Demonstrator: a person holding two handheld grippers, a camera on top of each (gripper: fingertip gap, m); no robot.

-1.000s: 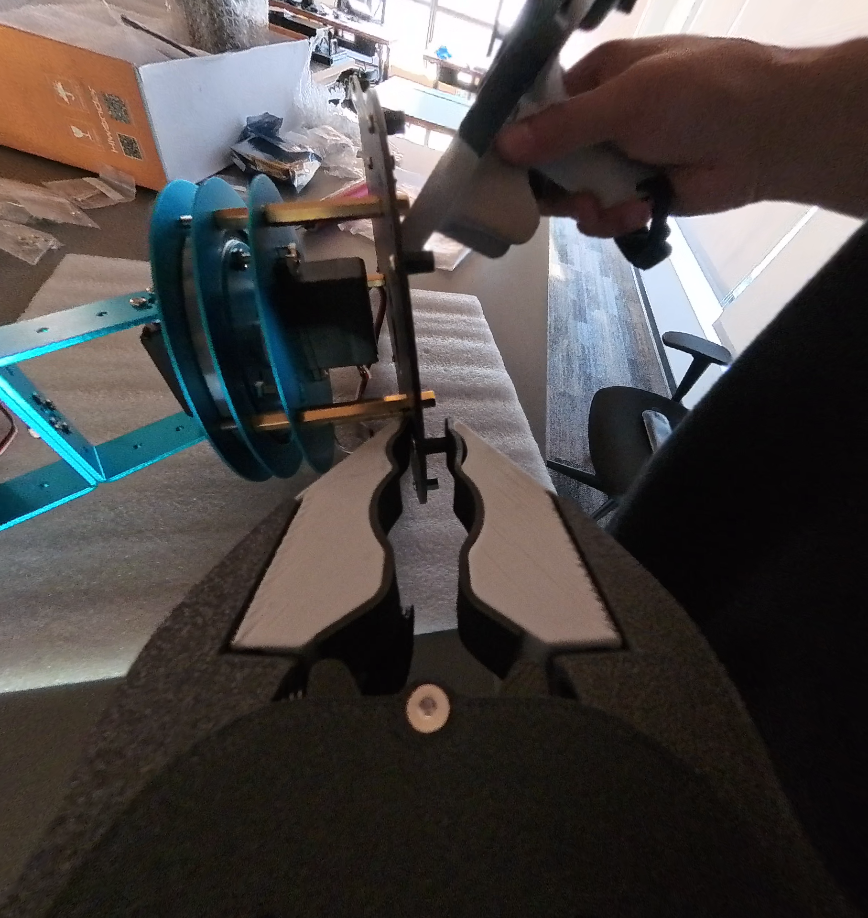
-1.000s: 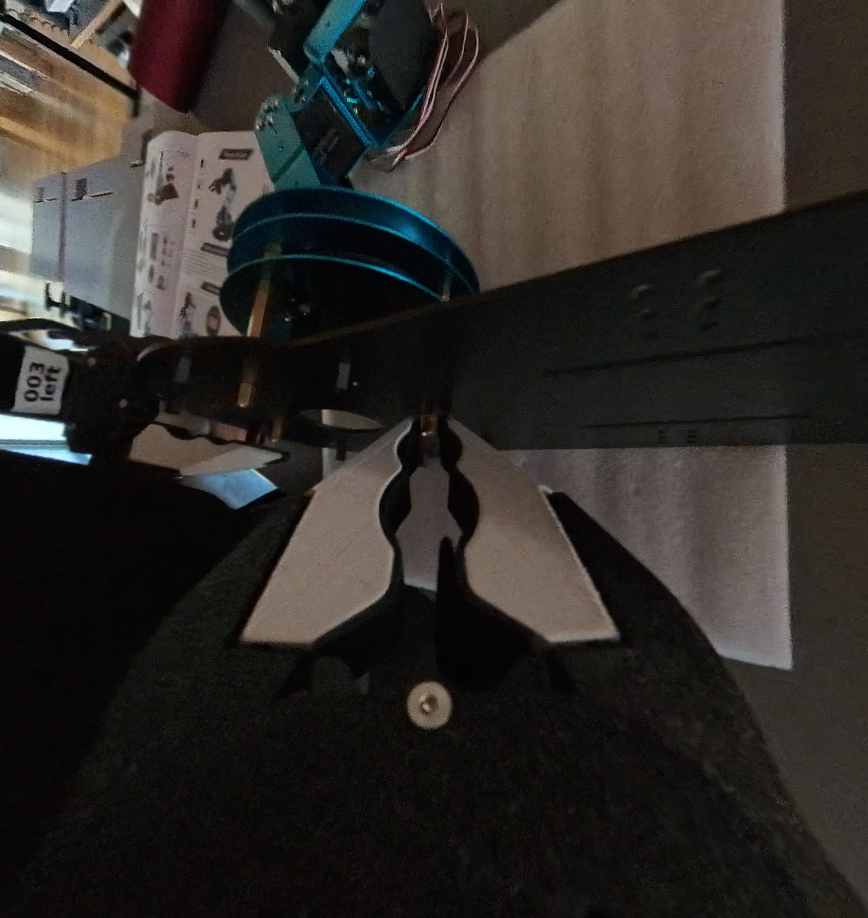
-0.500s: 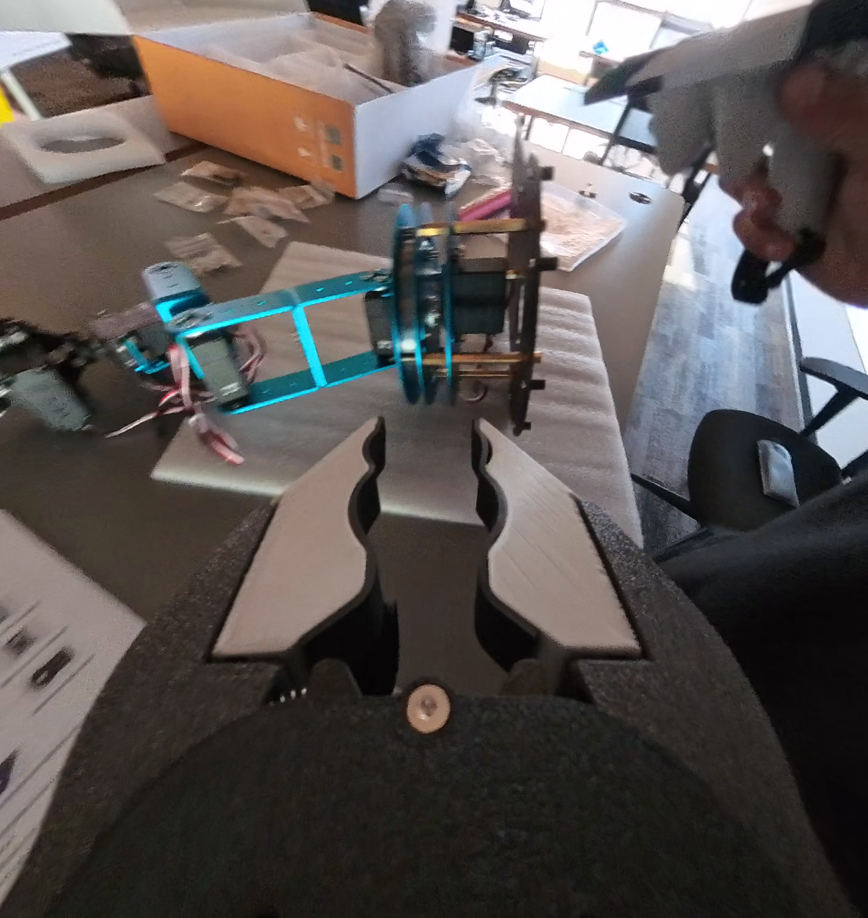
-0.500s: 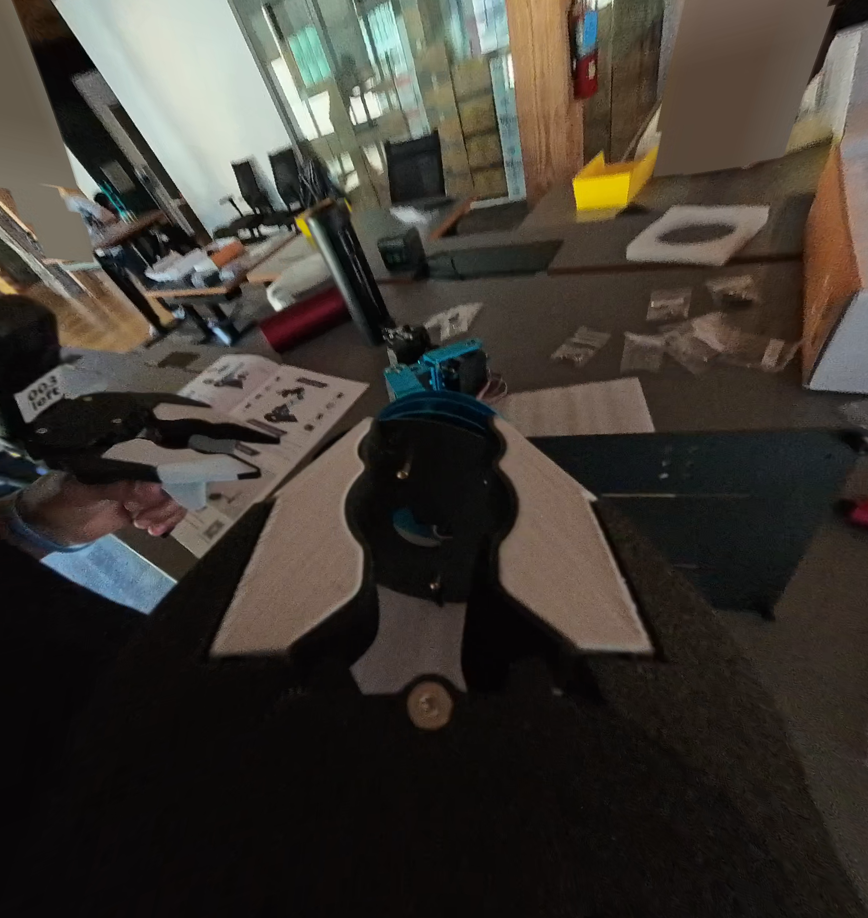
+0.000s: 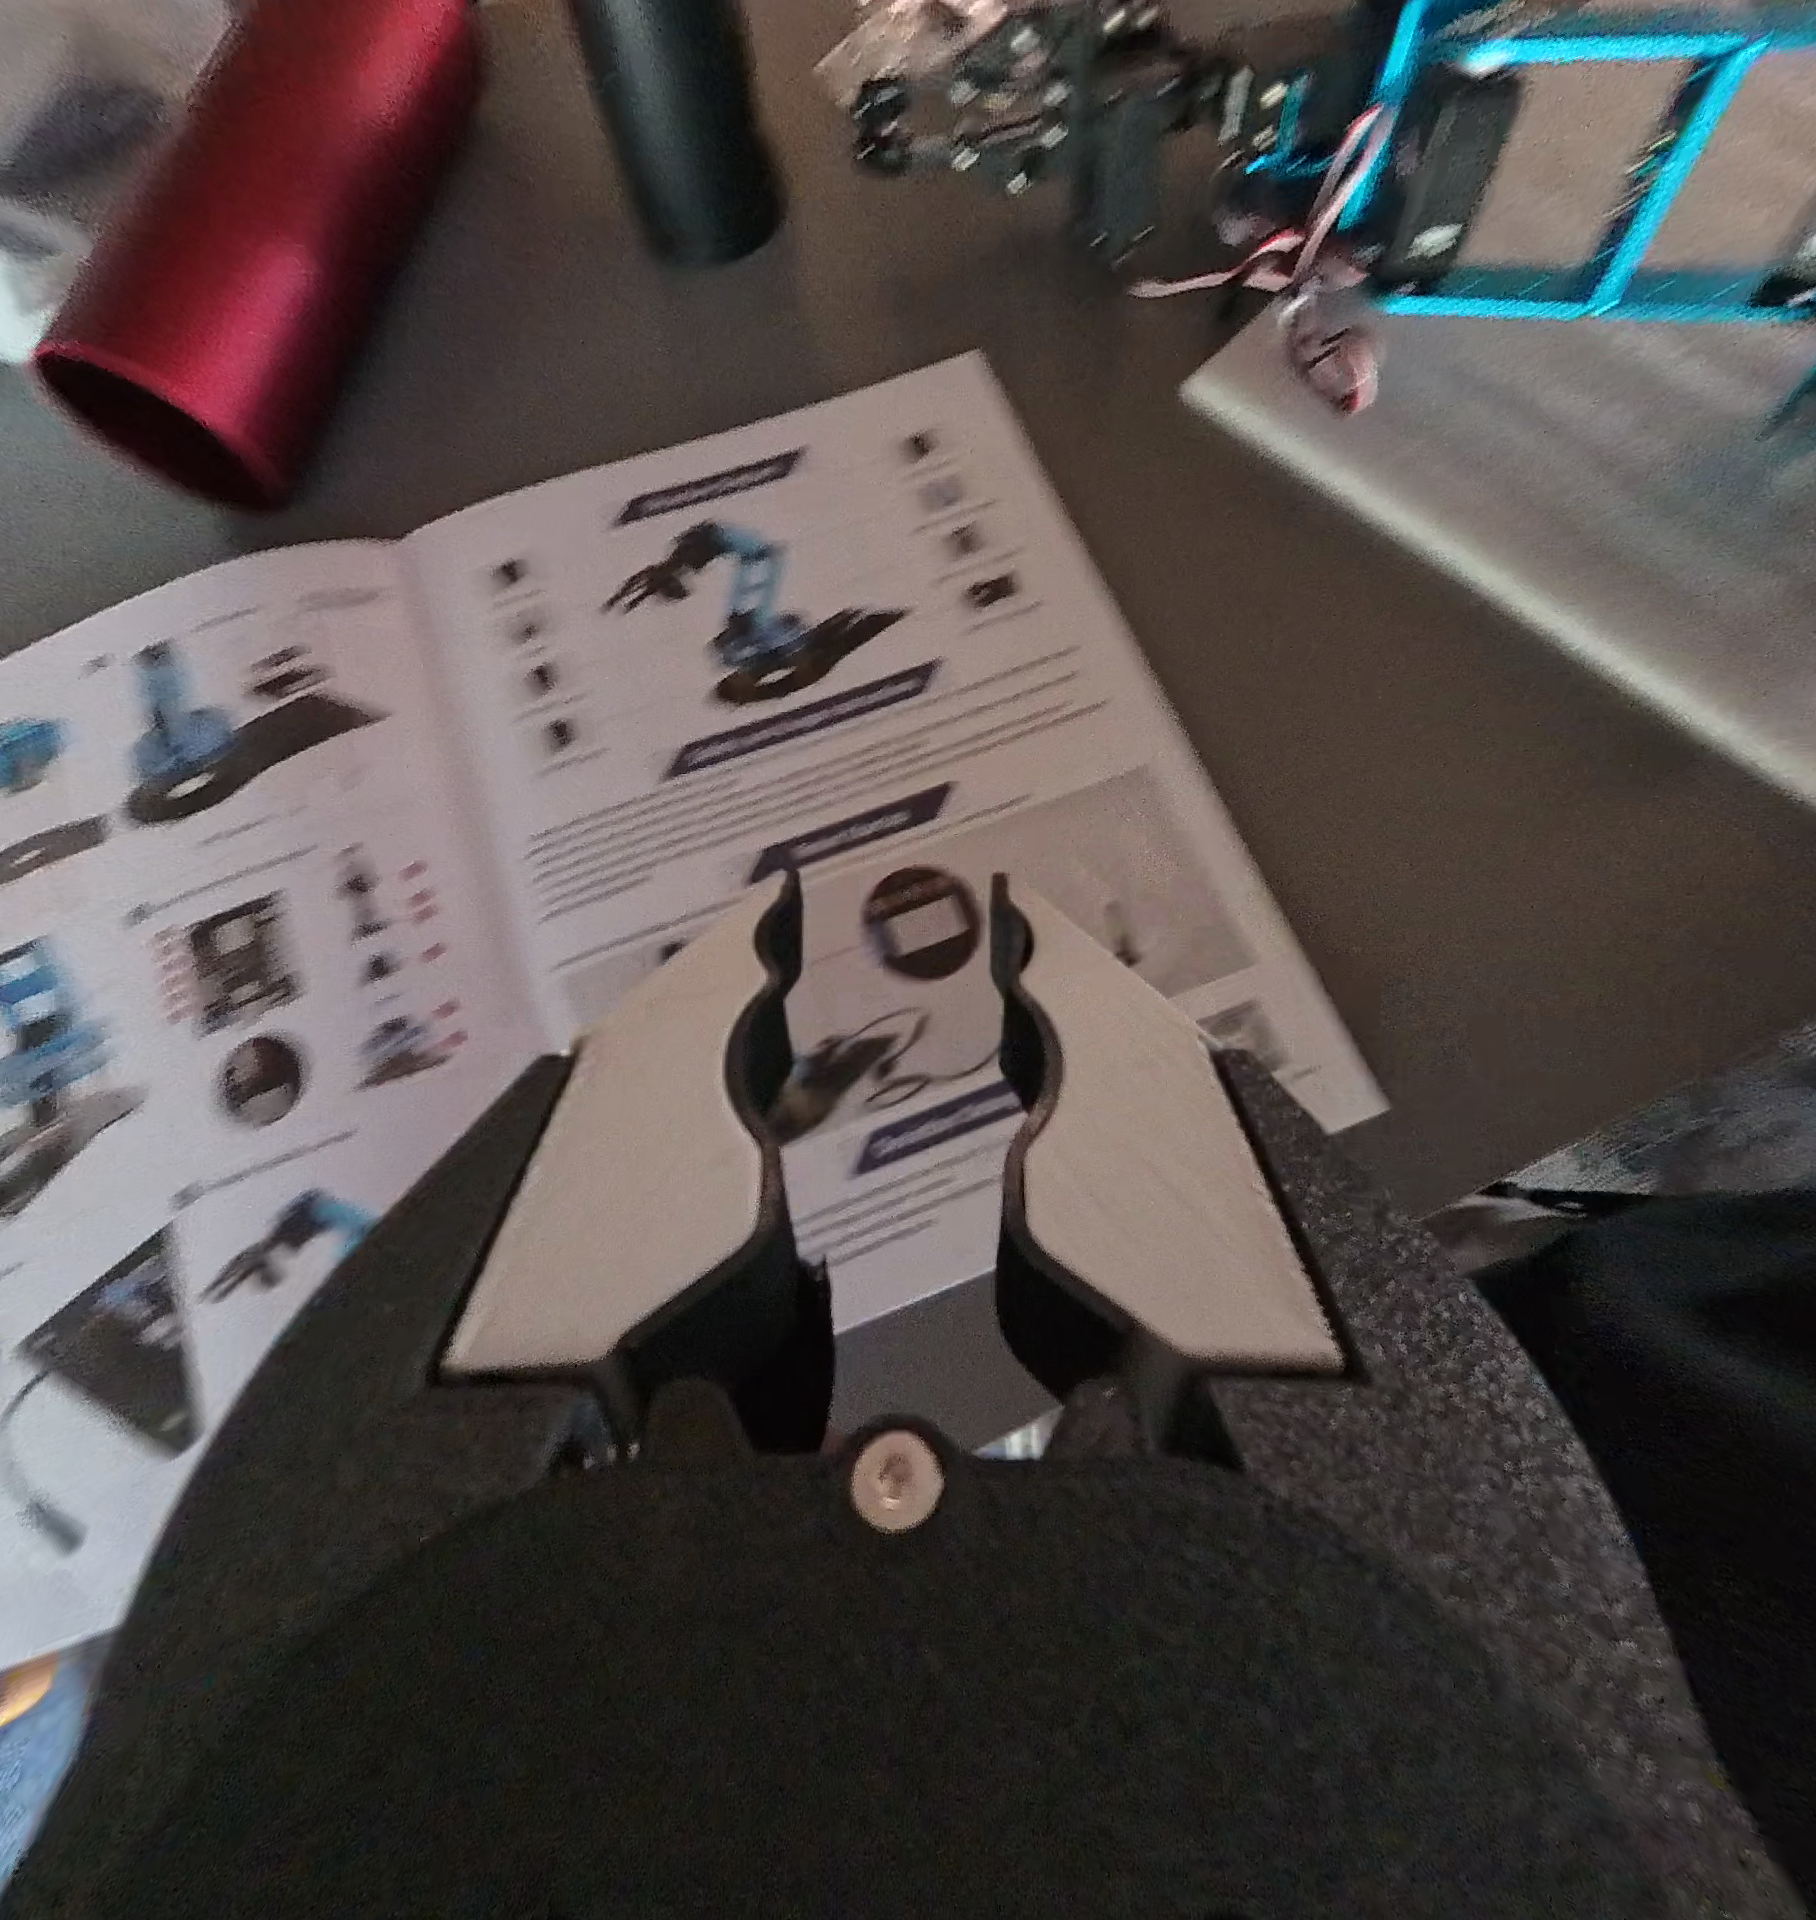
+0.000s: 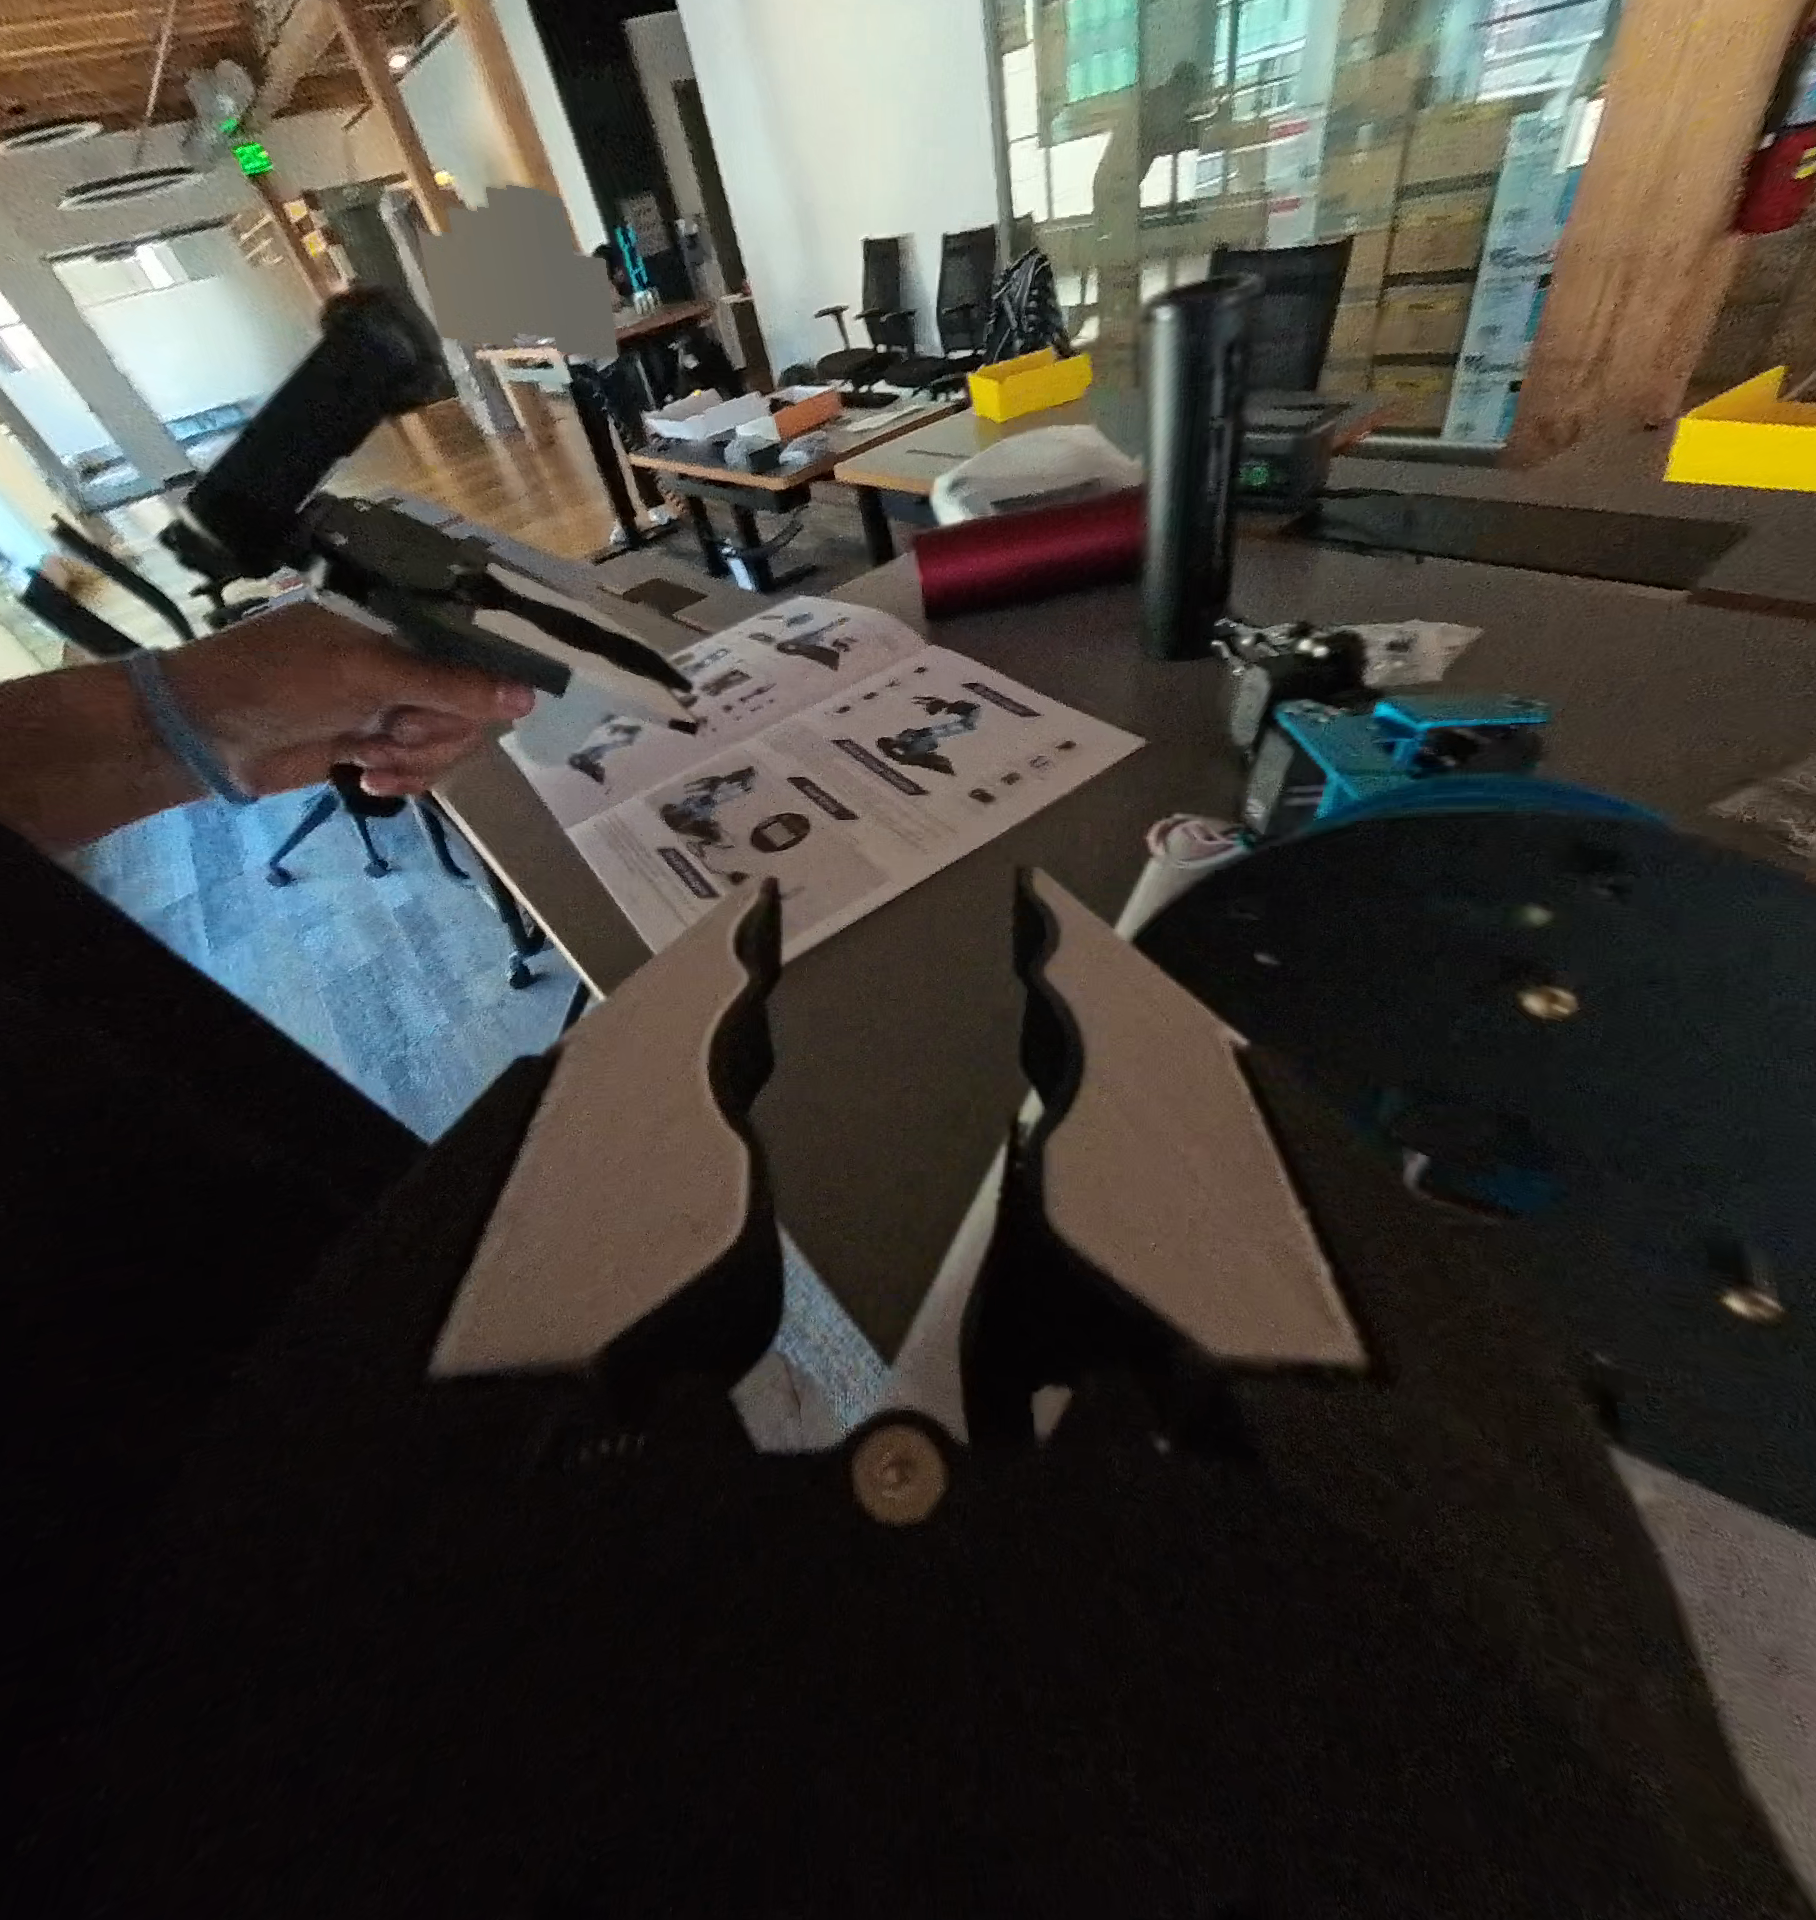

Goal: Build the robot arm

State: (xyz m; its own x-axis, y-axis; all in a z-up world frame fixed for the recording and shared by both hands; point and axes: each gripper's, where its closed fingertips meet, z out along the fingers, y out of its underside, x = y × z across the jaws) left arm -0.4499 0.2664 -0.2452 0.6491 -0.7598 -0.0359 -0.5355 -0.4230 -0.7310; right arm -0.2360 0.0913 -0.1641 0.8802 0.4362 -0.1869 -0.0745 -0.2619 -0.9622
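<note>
My left gripper [image 5: 893, 894] is open and empty, hovering over an open instruction booklet [image 5: 675, 675] on the dark table. The blue metal robot arm [image 5: 1610, 156] lies on a white foam sheet [image 5: 1558, 499] to its upper right. My right gripper [image 6: 896, 888] is open and empty, just left of the arm's round black base plate [image 6: 1558, 1091], not touching it. In the right wrist view the blue arm [image 6: 1403, 738] lies beyond the plate, and a hand [image 6: 364, 696] holds the left gripper [image 6: 665, 701] over the booklet [image 6: 831, 758].
A red cylinder [image 5: 249, 249] lies and a dark cylinder [image 5: 686, 114] stands beyond the booklet; both show in the right wrist view [image 6: 1029, 561] [image 6: 1190, 468]. The table's near edge [image 6: 530, 862] runs at left. Yellow bins [image 6: 1766, 442] sit at the back. Tip to tip, the grippers are about 30 cm apart. From my left tips it is roughly 30 cm to the dark cylinder [image 5: 686, 114]; from my right, 40 cm. Seen from the right wrist view [image 6: 1162, 588] as well.
Both grippers have let go of the black base plate and opened. The left swung left over the booklet. The right pulled back to the plate's left; the arm assembly now lies down.
</note>
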